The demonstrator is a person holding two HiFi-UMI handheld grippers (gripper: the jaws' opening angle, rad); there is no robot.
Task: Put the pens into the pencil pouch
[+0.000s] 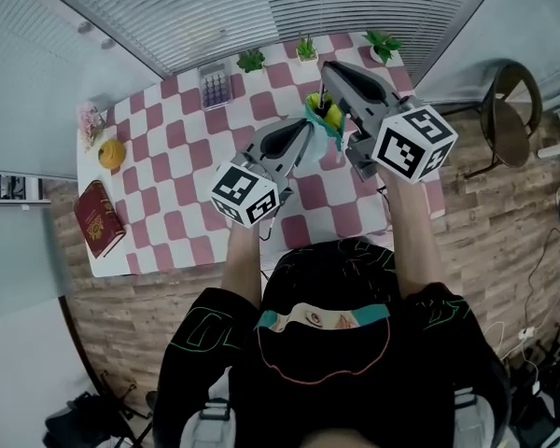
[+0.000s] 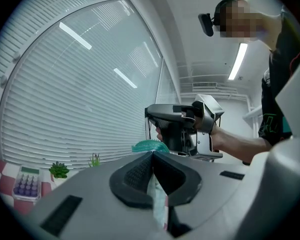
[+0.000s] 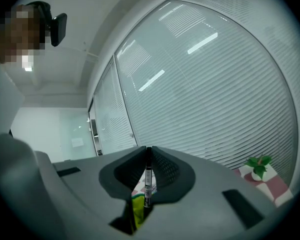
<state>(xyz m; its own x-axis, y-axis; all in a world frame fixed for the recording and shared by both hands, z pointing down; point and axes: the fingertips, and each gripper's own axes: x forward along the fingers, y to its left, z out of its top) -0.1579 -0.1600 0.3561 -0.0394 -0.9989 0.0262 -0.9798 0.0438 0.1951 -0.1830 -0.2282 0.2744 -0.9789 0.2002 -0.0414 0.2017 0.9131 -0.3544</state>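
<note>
My left gripper (image 1: 310,131) is shut on the rim of the pencil pouch (image 1: 325,116), a yellow and teal bag held up over the checkered table (image 1: 168,180). In the left gripper view the pouch's pale fabric (image 2: 158,200) is pinched between the closed jaws (image 2: 153,156), and its teal rim (image 2: 150,146) shows beyond them. My right gripper (image 1: 325,67) is shut on a thin black pen (image 3: 148,176), which stands upright with its lower end over the pouch's yellow opening (image 3: 137,210). The right gripper (image 2: 157,116) sits just behind the pouch in the left gripper view.
On the table are a calculator (image 1: 215,88), three small potted plants (image 1: 251,61) (image 1: 306,49) (image 1: 383,43) along the far edge, a yellow fruit (image 1: 111,153) and a red book (image 1: 99,218) at the left. A chair (image 1: 509,112) stands at the right.
</note>
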